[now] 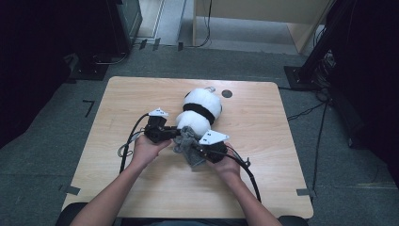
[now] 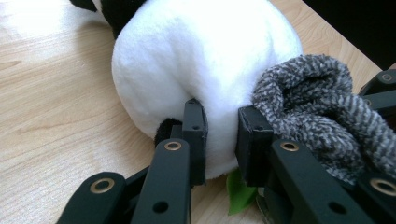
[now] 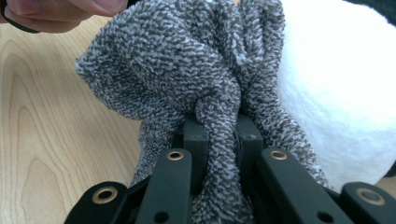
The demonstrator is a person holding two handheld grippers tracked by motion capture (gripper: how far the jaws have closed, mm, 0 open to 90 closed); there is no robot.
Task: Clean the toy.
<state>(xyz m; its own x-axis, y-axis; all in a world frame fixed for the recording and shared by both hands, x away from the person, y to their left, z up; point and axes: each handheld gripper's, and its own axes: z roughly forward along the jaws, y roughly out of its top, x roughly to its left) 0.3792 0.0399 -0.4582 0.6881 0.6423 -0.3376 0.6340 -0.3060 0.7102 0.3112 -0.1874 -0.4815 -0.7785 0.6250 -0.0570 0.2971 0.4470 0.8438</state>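
Light wooden bench on grey floor, black round hole near its far edge. Panda plush toy, white with a black band, lies mid-bench. Grey knitted cloth bunched at the toy's near end, touching it. Left claw sits at the toy's near-left side, jaws against the plush and cloth. Right claw is clamped on the grey cloth, grey plate on top. Both forearms enter from the bottom edge, black cables trailing back from each claw.
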